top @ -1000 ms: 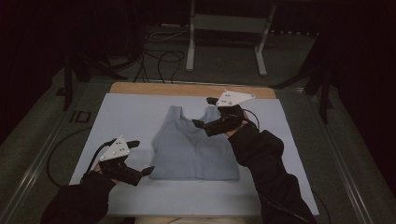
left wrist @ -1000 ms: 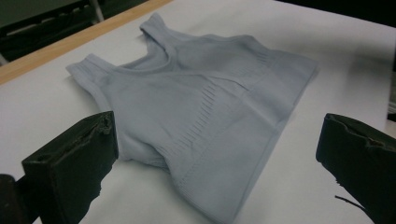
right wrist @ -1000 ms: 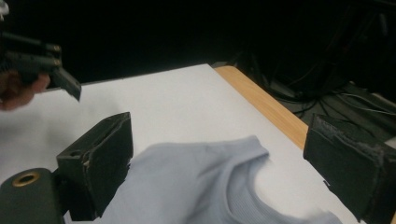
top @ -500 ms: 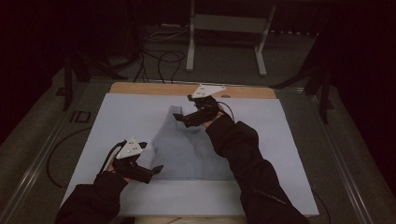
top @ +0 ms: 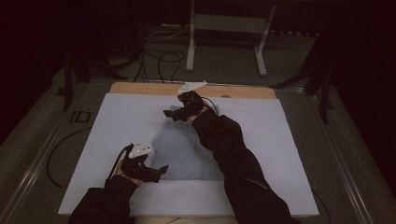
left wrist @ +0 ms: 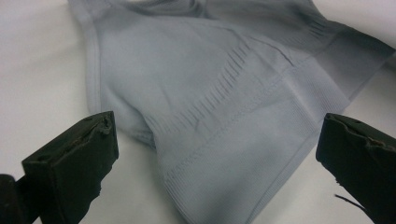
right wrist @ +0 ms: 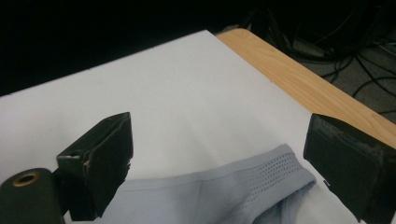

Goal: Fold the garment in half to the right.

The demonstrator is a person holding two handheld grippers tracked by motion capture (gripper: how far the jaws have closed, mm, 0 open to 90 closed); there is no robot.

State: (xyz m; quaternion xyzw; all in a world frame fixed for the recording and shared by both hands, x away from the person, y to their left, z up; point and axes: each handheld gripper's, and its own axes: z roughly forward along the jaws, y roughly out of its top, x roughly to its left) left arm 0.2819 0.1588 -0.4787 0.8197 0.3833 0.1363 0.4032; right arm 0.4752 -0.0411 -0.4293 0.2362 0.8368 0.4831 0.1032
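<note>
Grey garment (top: 187, 149) flat on white table (top: 116, 121); left hand-held gripper (top: 161, 170) wide open at hem, right hand-held gripper (top: 169, 115) wide open over strap, neither gripping.

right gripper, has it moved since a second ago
Yes. The right gripper has shifted left along the table's wooden far edge, over the grey top's strap.

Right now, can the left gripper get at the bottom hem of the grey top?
Probably yes. The left gripper is open, the grey top lies flat with its hem between the jaws, and nothing lies in the way.
</note>
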